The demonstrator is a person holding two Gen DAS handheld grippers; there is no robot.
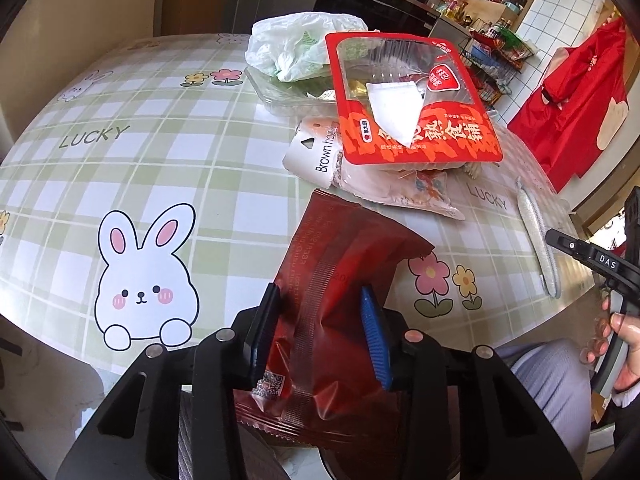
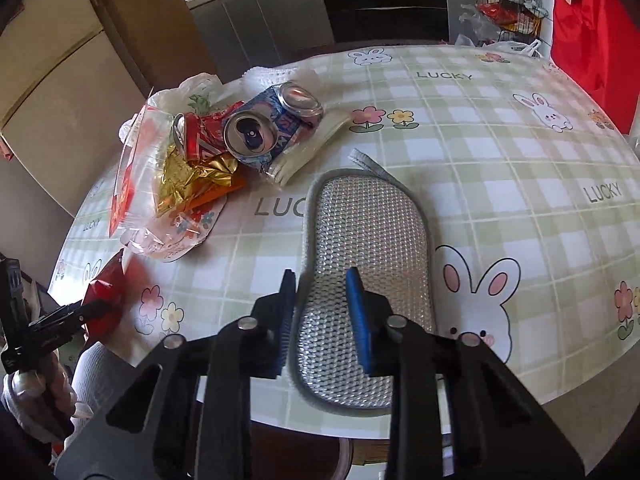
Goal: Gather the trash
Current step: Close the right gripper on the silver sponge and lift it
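Left wrist view: the left tool [image 1: 320, 332] clamps a dark red snack wrapper [image 1: 340, 280] between its blue pads, the wrapper's long axis running away from the camera over the near edge of the surface [image 1: 160, 152]. Beyond it, well apart, lies the remaining pile: a red food tray [image 1: 416, 108] on a white packet [image 1: 316, 152], with a crumpled plastic bag [image 1: 296, 44] farther back. A grey scrub pad [image 1: 536, 236] sits off to the right.

Right wrist view: the right tool [image 2: 324, 320] has its jaws drawn in on the near end of that scrub pad [image 2: 368, 264], gripping it; the pad's long axis points straight ahead. The crushed blue can [image 2: 272, 128], red can [image 2: 200, 136] and gold foil [image 2: 192, 176] lie ahead and to the left, between the two hands. The left tool, already loaded, shows at the far left; the right seems better placed for the cans, though also occupied.
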